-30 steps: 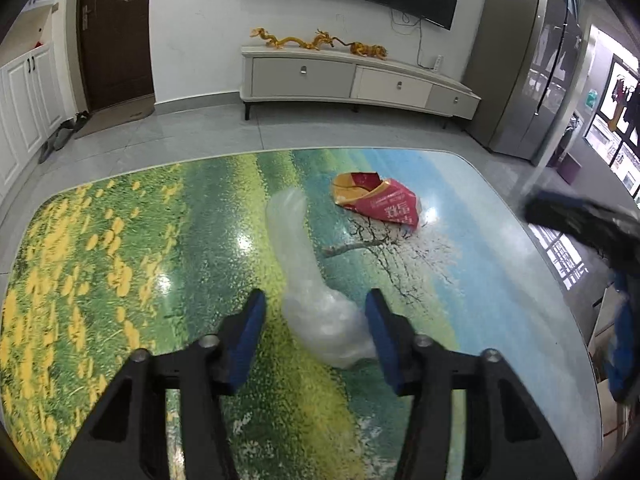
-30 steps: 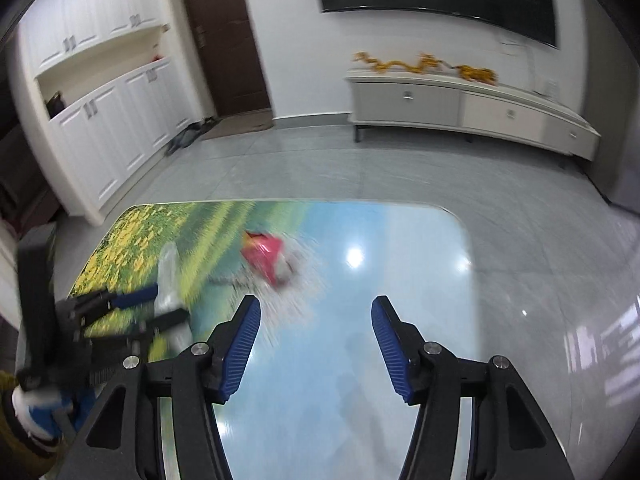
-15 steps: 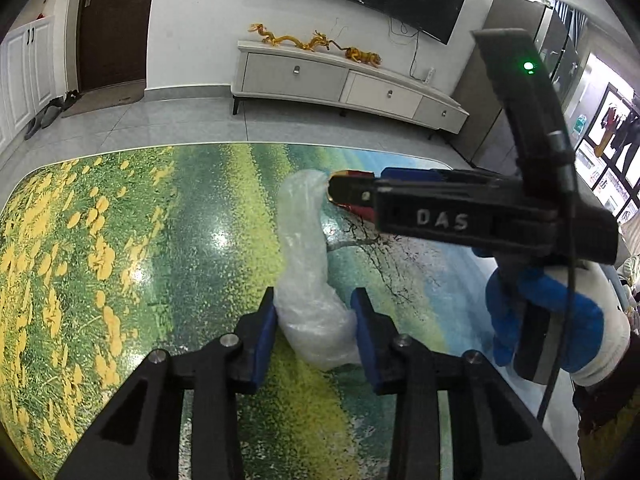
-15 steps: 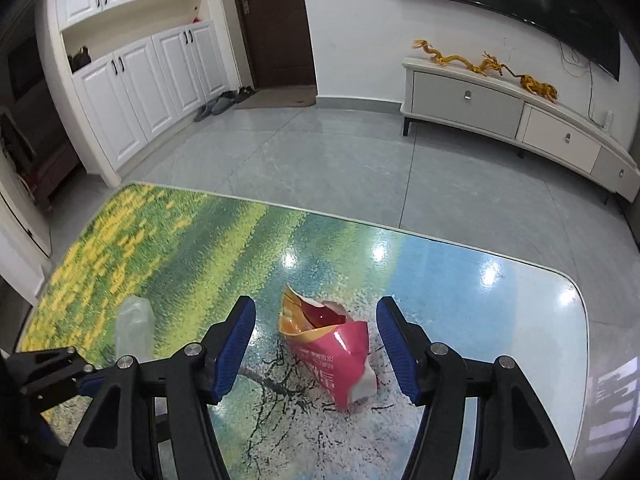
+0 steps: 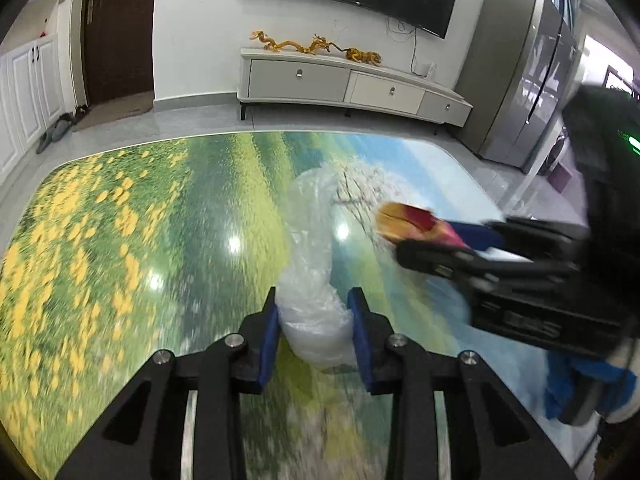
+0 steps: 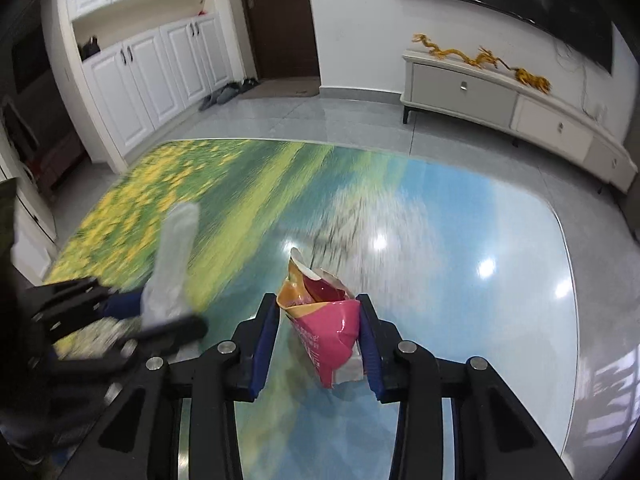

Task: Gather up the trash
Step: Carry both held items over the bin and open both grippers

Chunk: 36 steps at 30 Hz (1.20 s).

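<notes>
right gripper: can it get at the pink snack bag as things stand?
Probably yes. The pink snack bag already sits between the right gripper fingers, which press its sides; nothing blocks it. The left gripper is off to the side, closed on the clear plastic bag.

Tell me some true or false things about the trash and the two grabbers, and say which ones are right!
1. The left gripper is squeezing a clear plastic bag. True.
2. The right gripper has a green bottle in it. False: it is shut on a pink and orange snack bag.
3. The snack bag is torn open at the top. True.
4. The table is plain white. False: its top shows yellow flowers, green fields and blue sky.
5. A red ball sits on the cabinet by the wall. False: golden dragon figures sit on it.
</notes>
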Motion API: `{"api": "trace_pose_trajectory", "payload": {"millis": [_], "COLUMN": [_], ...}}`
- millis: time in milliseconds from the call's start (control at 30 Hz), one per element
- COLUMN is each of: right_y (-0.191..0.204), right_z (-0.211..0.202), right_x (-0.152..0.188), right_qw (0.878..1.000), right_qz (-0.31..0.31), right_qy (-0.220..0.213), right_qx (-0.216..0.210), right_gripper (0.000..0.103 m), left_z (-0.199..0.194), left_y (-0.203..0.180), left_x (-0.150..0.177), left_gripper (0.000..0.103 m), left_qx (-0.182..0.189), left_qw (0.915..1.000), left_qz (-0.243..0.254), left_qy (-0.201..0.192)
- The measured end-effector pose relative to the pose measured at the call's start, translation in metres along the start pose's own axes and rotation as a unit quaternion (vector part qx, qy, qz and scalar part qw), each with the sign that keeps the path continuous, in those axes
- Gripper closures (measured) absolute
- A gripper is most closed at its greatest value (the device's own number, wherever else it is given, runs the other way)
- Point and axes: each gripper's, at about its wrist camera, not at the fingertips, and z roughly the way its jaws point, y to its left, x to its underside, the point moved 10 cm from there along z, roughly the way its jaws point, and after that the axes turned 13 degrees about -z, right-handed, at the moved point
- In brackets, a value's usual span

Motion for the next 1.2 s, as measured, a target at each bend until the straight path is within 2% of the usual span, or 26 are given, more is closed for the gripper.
{"api": "trace_pose_trajectory", "payload": {"millis": [133,300,467,633,733,933,1067,1200], "right_y": [0.009,0.007,-0.015,-0.044,-0.065,-0.111,-0.145,-0.178], "right_z": [-0.046,-0.114,-0.182,-0.226,-0.242,-0.263,-0.261,-0.256], "right_x": [0.039,0.091,0.144,0.19,0.215,0.254,0.272,0.289], "right_qw": [0.999,0.996,0.986,0.971,0.962,0.942,0.933,0.924], "right_qz": [0.034,0.076,0.134,0.187,0.22,0.275,0.301,0.326], "right_qy": [-0.011,-0.03,-0.057,-0.073,-0.079,-0.09,-0.079,-0.069], "right_qx": [-0.002,0.026,0.082,0.126,0.143,0.169,0.181,0.189], "right_gripper": [0.067,0.067,0.07,0.072,0.073,0.073,0.073,0.073], "left_z": [-0.022,-0.056,-0.089,-0.1,-0.097,-0.08,-0.058,-0.033], "left_y": [-0.003,-0.019,-0.057,-0.101,-0.133,-0.224,-0.293,-0.344], "left_x": [0.024,0.04,0.055,0.066,0.074,0.091,0.098,0.109], "left_gripper": [0.073,0.073,0.073,0.073,0.073,0.073,0.073,0.071], "left_qx": [-0.014,-0.011,-0.001,0.027,0.054,0.116,0.147,0.164], "left_qw": [0.9997,0.9989,0.995,0.9912,0.9873,0.9718,0.9607,0.9526], "left_qz": [0.017,0.041,0.092,0.126,0.149,0.202,0.227,0.24], "left_qy": [-0.007,-0.021,-0.039,-0.032,-0.013,0.036,0.064,0.09]}}
